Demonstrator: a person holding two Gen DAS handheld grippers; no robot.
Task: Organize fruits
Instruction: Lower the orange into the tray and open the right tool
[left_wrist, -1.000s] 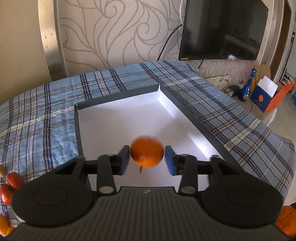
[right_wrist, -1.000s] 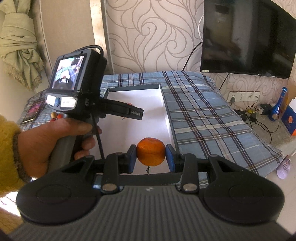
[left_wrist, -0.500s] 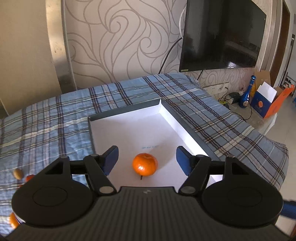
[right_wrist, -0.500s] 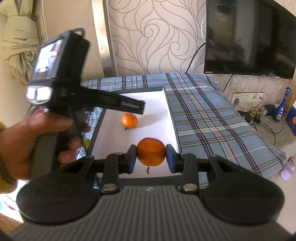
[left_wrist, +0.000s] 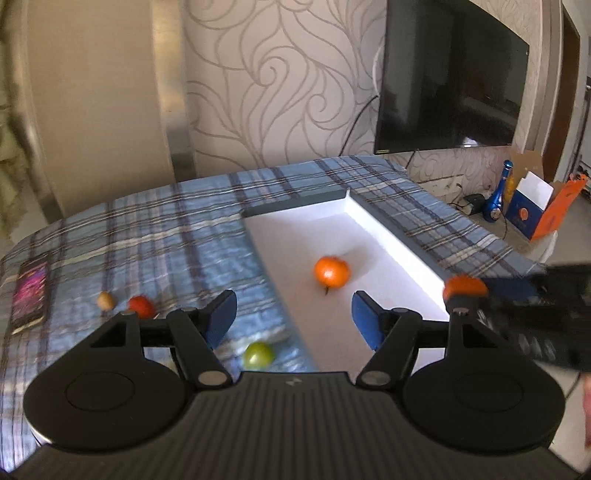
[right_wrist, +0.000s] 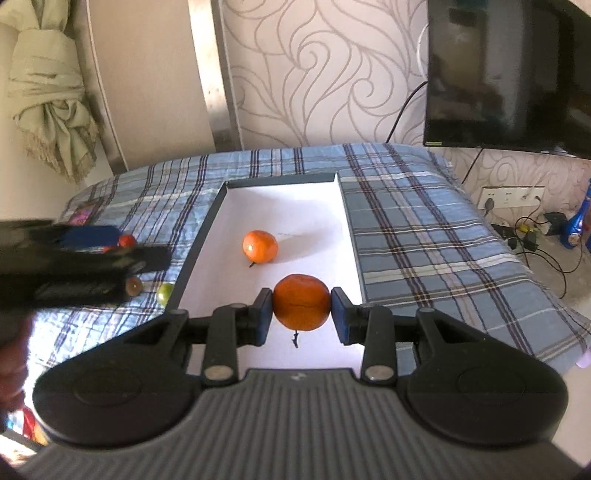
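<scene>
Right wrist view: right gripper (right_wrist: 301, 311) clamps an orange (right_wrist: 301, 306) over the tray (right_wrist: 258, 181); left gripper (left_wrist: 291, 318) gapes empty.

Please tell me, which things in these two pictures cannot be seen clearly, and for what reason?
- Left gripper, right wrist view: motion blur; jaws unreadable there.
- Held orange, left wrist view: mostly behind the blurred right gripper.
- Brown fruit, right wrist view: half covered by that gripper.
- Phone, left wrist view: screen too blurred to read.

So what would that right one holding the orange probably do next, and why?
Probably lower it a little and open its jaws. The right gripper clamps the held orange over the white tray, where another orange already lies, with bare floor beneath.
</scene>
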